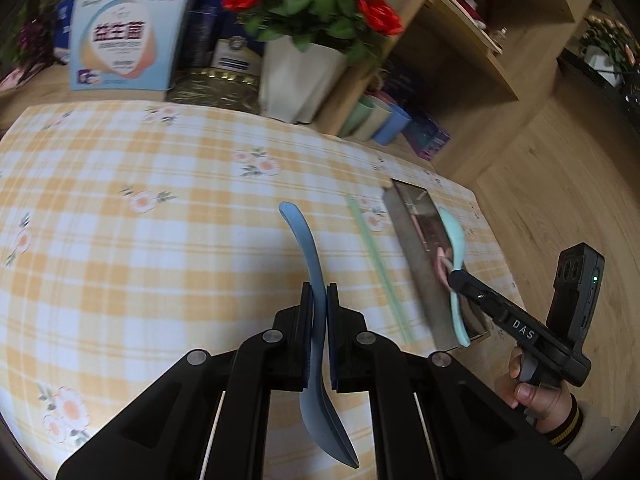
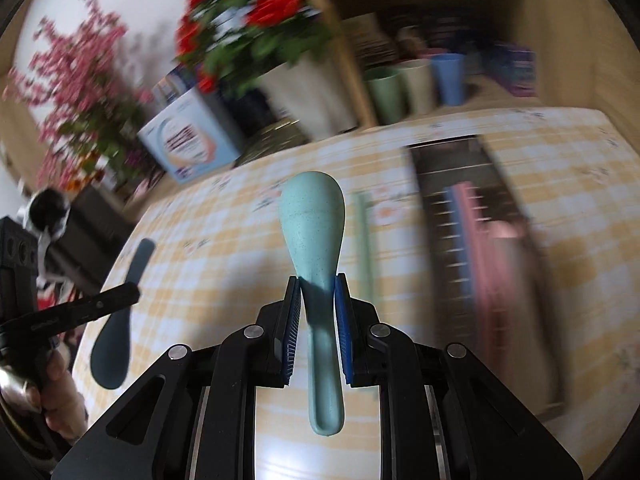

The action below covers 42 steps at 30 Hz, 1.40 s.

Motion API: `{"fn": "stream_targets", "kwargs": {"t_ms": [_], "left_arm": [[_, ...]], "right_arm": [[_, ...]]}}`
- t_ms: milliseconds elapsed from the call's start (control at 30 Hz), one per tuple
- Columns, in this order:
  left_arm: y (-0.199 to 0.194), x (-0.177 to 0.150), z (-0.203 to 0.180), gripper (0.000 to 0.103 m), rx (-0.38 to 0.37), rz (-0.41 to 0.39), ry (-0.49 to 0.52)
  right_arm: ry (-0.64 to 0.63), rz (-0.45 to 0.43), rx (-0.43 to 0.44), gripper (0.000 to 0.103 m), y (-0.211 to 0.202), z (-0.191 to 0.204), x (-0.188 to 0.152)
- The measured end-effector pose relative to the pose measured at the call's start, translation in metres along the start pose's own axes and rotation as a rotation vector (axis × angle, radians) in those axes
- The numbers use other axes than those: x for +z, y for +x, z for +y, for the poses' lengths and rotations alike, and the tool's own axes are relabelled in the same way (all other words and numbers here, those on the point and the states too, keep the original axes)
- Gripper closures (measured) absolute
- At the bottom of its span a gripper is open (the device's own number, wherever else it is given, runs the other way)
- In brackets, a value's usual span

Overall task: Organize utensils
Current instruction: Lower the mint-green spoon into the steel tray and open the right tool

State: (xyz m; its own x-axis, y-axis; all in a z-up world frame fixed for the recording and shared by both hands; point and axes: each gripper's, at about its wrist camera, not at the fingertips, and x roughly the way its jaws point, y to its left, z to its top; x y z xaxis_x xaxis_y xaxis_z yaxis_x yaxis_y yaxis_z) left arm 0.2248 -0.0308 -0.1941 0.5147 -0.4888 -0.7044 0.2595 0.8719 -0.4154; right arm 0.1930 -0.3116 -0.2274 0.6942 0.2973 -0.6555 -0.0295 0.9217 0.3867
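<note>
My left gripper is shut on a dark blue spoon, held above the checked tablecloth with its handle pointing away and its bowl toward the camera. My right gripper is shut on the neck of a mint green spoon, bowl forward. In the left wrist view the right gripper carries that green spoon over the metal utensil tray. In the right wrist view the left gripper shows at the left with the blue spoon. The tray holds pink and blue utensils. Pale green chopsticks lie beside it.
A white pot of red flowers, a blue-white box and a tin stand at the table's back. Several cups sit in a wooden shelf unit at back right. A hand grips the right tool.
</note>
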Motion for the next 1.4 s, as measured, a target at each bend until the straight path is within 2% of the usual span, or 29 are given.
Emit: {"fn": "stream_targets", "kwargs": {"t_ms": [167,367,633,900,1367,1400], "left_arm": [[0.020,0.007,-0.030,0.097,-0.026,0.025,0.033],[0.043,0.014,-0.061,0.097,-0.049,0.055,0.071],[0.058,0.021,-0.086,0.097,-0.071,0.074,0.111],[0.062,0.019,-0.086,0.097,-0.074,0.089,0.111],[0.063,0.015,-0.092,0.097,-0.079,0.104,0.122],[0.065,0.015,-0.094,0.097,-0.080,0.110,0.123]], "right_arm": [[0.042,0.002,-0.076,0.086,-0.012,-0.051,0.004],[0.060,0.029,-0.135,0.086,-0.012,-0.081,0.007],[0.063,0.097,-0.172,0.086,-0.003,-0.090,0.004],[0.092,0.132,-0.200,0.085,0.003,-0.092,0.002],[0.113,0.120,-0.225,0.084,-0.007,-0.091,0.005],[0.119,0.114,-0.227,0.080,-0.010,-0.092,0.005]]}}
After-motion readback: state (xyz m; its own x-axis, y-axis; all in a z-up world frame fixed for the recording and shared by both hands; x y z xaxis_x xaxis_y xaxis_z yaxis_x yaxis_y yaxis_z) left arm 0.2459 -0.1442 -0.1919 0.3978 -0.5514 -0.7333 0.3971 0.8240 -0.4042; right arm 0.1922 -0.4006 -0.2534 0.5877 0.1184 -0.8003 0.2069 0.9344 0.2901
